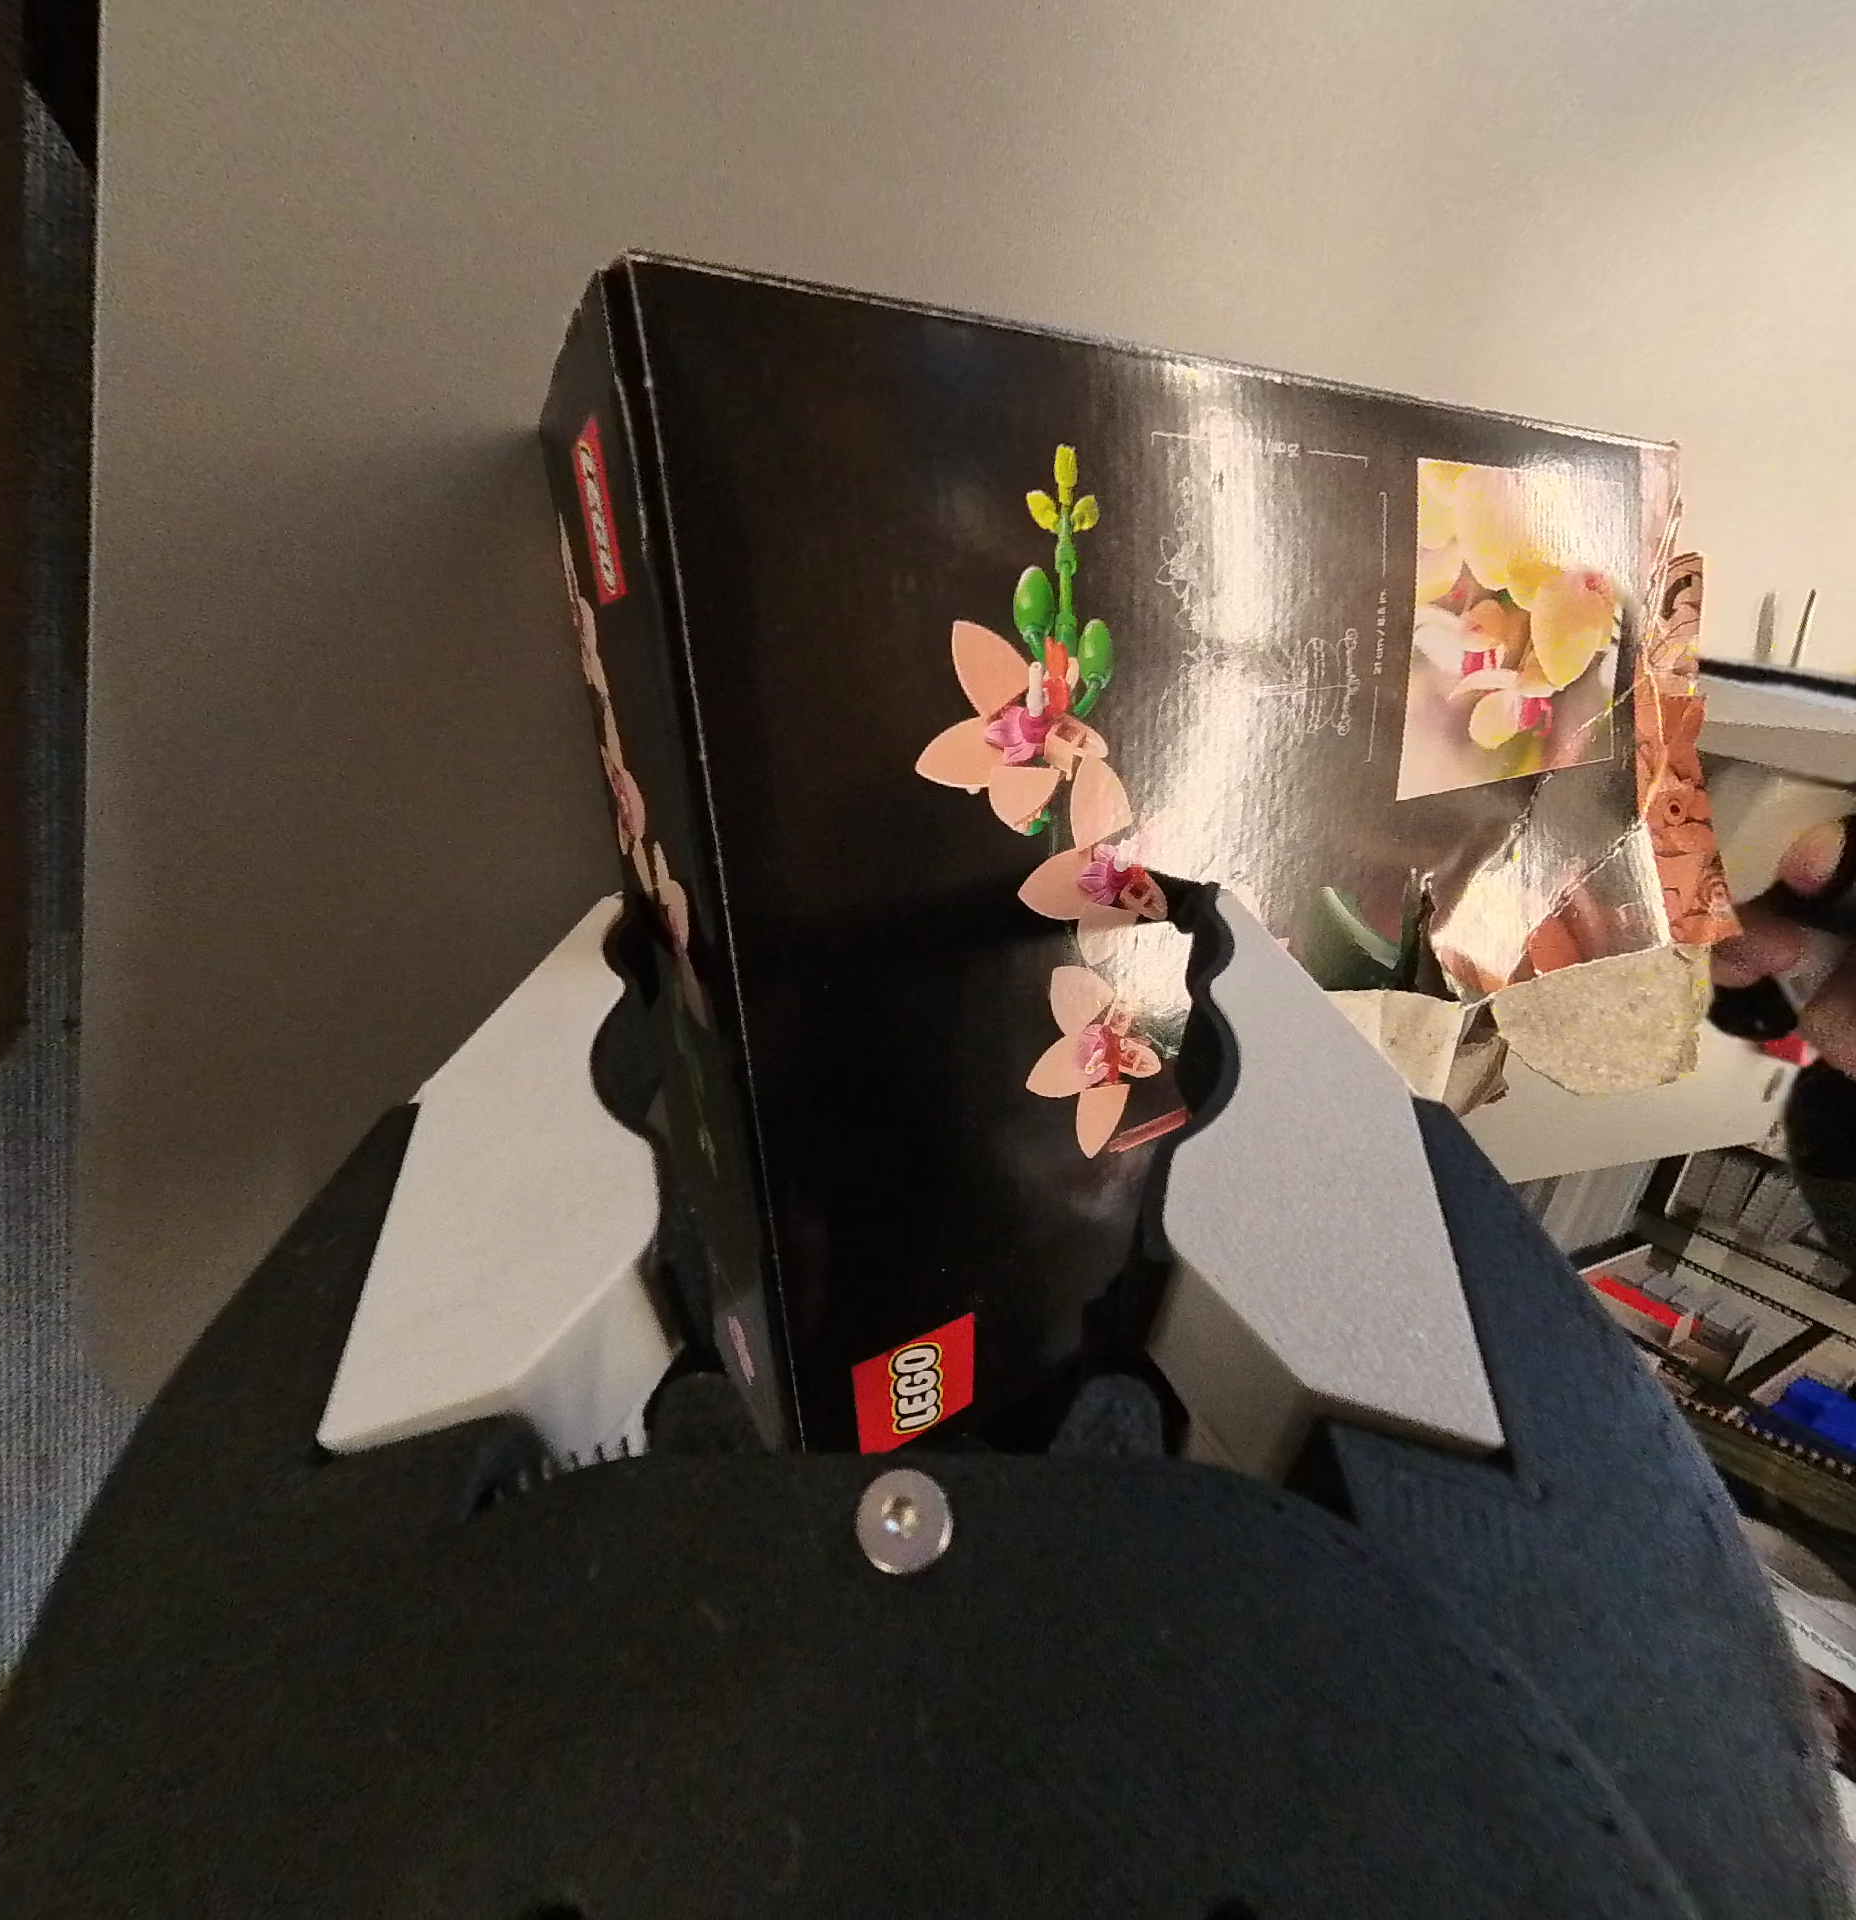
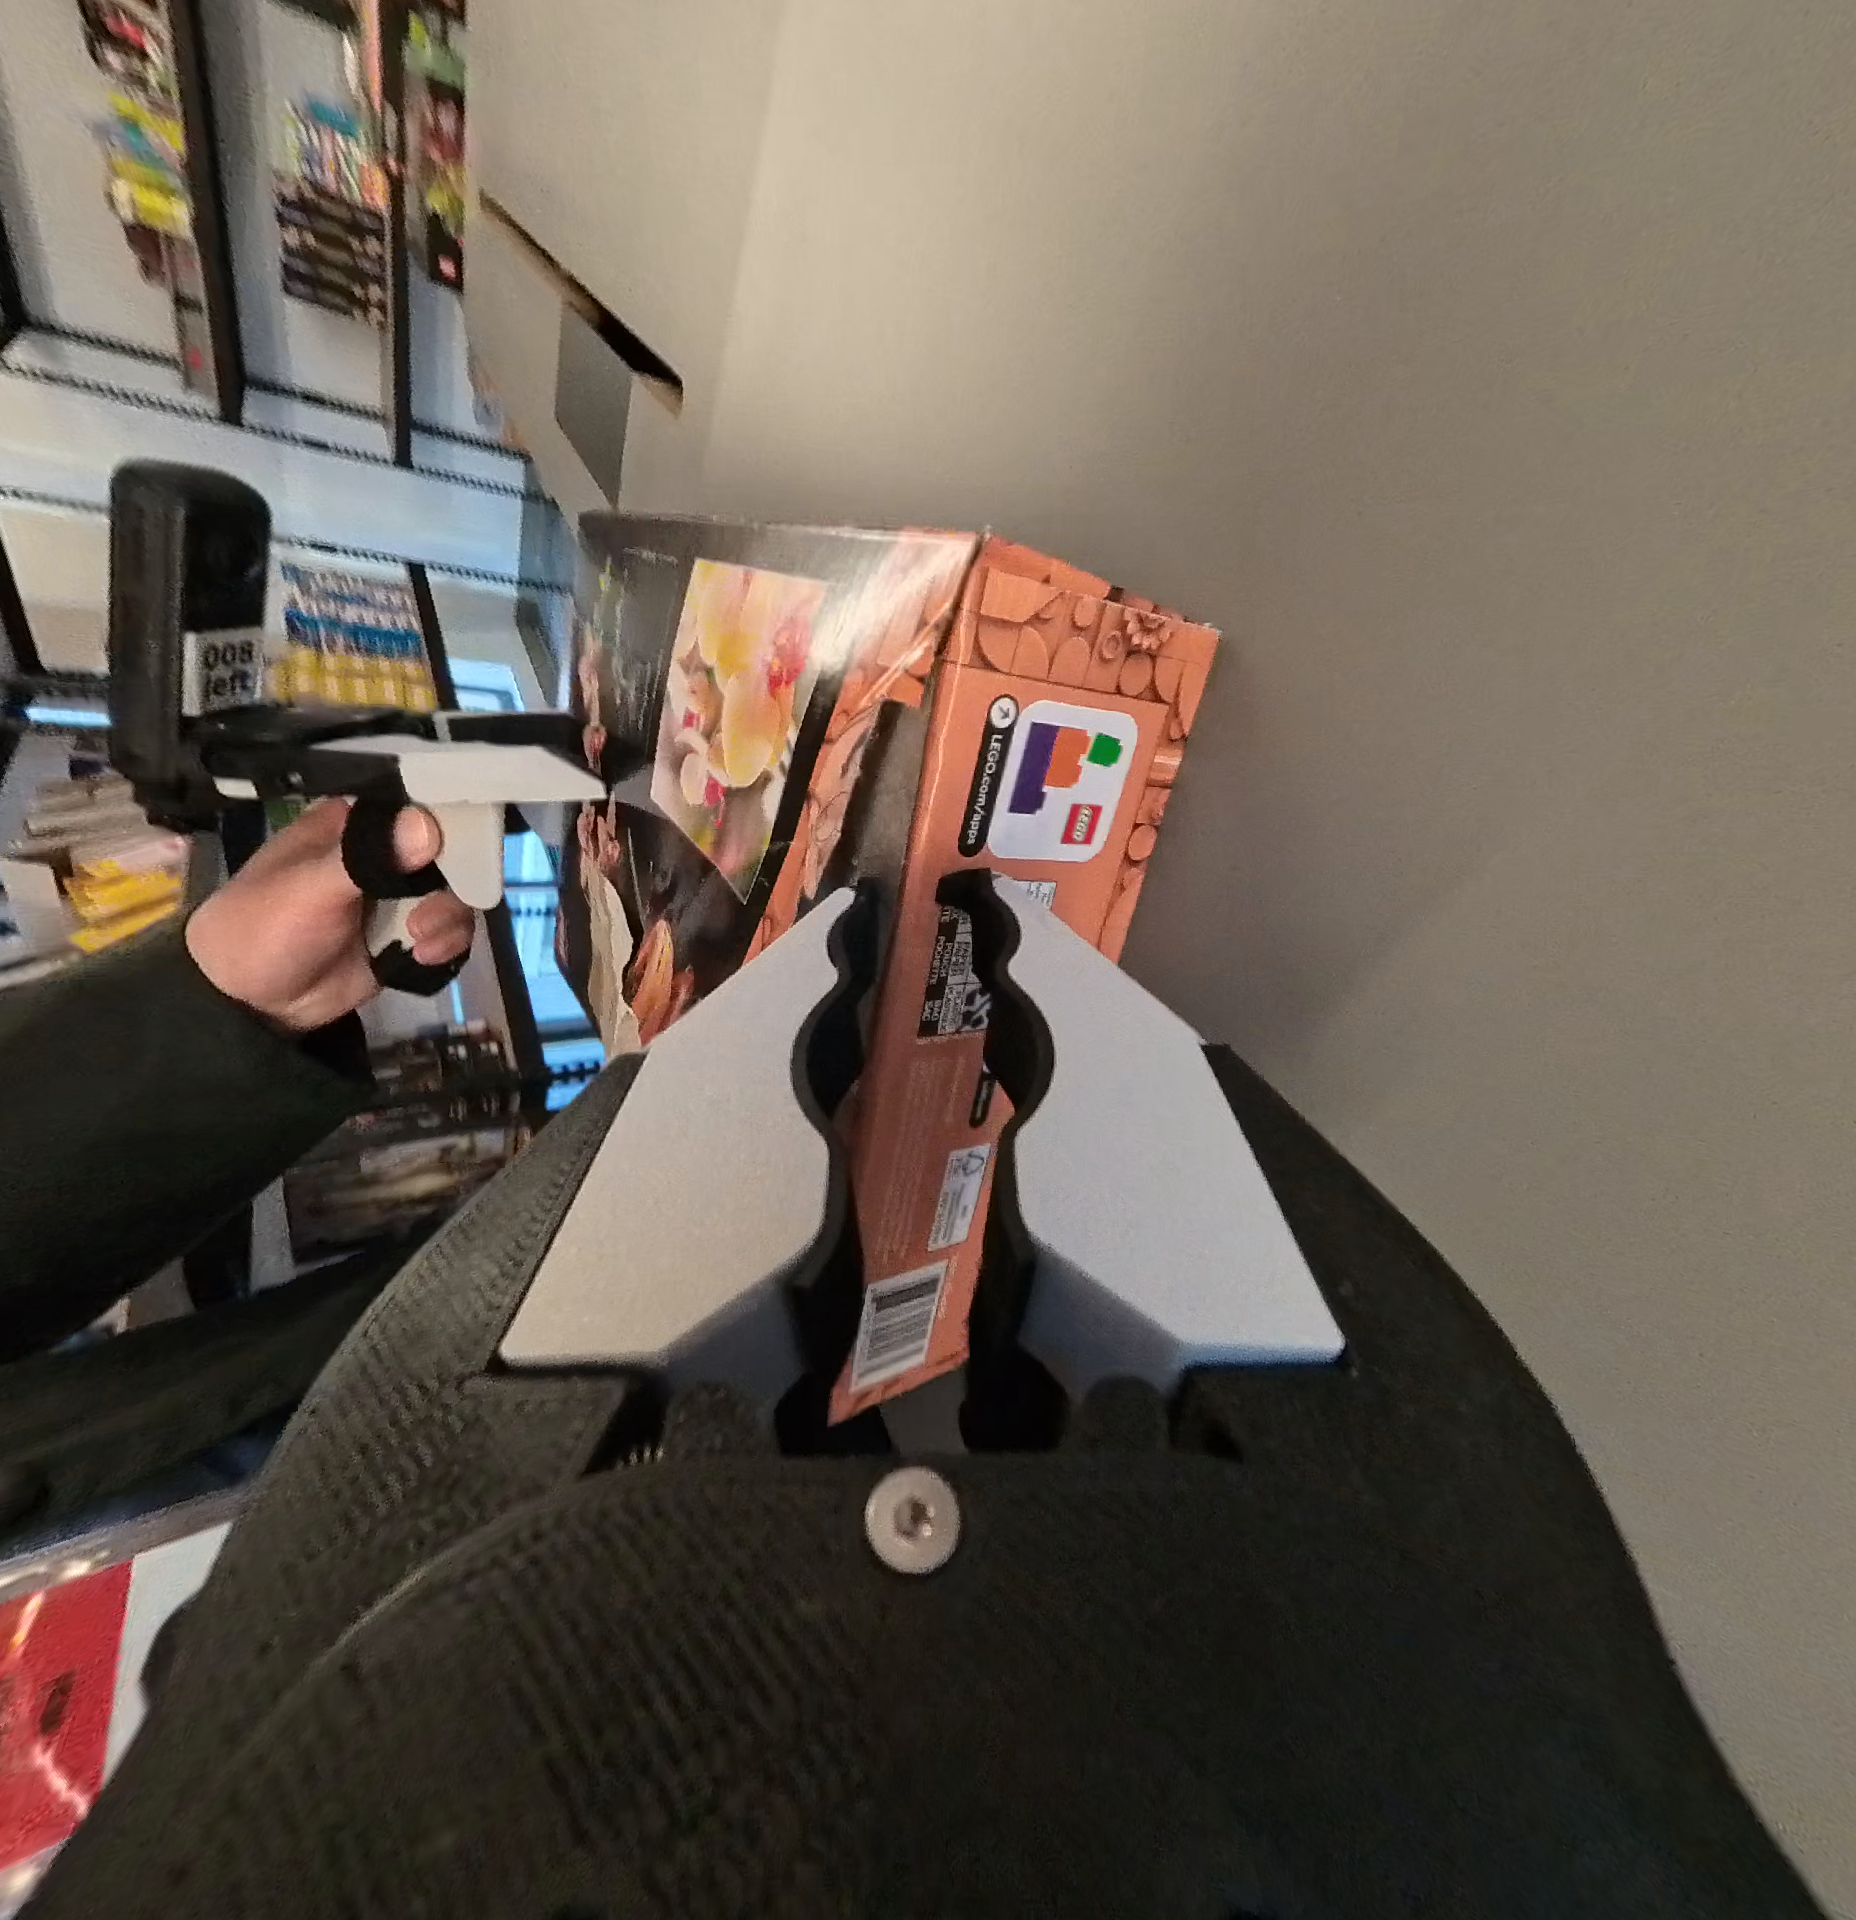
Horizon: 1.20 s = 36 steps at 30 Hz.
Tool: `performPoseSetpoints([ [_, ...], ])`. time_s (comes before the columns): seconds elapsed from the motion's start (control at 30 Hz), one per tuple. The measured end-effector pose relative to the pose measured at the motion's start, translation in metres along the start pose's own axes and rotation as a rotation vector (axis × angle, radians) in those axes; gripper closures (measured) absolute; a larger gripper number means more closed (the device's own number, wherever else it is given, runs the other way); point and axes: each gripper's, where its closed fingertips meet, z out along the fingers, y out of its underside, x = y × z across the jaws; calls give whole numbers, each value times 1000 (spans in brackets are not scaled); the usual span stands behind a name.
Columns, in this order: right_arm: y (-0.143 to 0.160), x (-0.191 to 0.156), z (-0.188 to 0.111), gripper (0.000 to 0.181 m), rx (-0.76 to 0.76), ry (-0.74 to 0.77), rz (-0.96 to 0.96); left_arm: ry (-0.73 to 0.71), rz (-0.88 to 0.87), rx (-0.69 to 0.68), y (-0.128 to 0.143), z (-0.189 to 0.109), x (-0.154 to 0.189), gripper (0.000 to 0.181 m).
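Observation:
A black cardboard box [image 1: 903, 520] printed with pink orchid flowers stands upright against a beige wall. My left gripper [image 1: 919, 914] is shut on its near left end, one pad on the narrow side and one on the front face. The box's right end [image 1: 1589, 935] is torn and orange. My right gripper [image 2: 924, 904] is shut on the loose orange end flap [image 2: 903, 1195] of the box [image 2: 758, 707]. The left gripper [image 2: 581, 779] also shows in the right wrist view, held by a hand [image 2: 311, 914]. The right gripper [image 1: 1776, 748] shows at the edge of the left wrist view.
The beige wall [image 2: 1423, 520] is right behind the box. Black-framed shelves [image 2: 207, 343] packed with colourful boxes stand on the left in the right wrist view, and show low on the right in the left wrist view [image 1: 1734, 1299]. A red item [image 2: 30, 1714] lies low left.

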Motion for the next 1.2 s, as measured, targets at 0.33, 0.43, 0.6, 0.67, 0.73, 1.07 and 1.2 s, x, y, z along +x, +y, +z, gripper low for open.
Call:
performPoseSetpoints([
  [0.33,-9,-4,-5,155,120,-93,54,13,-25,22,0,1,2,79],
  [0.43,-11,-7,-6,147,119,-137,95,16,-31,8,0,1,2,78],
  [0.6,-13,-8,-9,145,151,-238,203,17,-28,4,0,2,3,78],
  [0.67,-14,-8,-11,143,165,-284,243,17,-26,4,-1,2,3,78],
  [0.73,-15,-10,-14,139,180,-342,274,19,-26,3,-1,2,3,78],
  [1.07,-15,-11,-13,127,140,-282,179,11,-24,0,-2,4,4,78],
  [1.2,22,9,10,96,-107,51,-59,-1,27,0,-4,8,11,79],
])
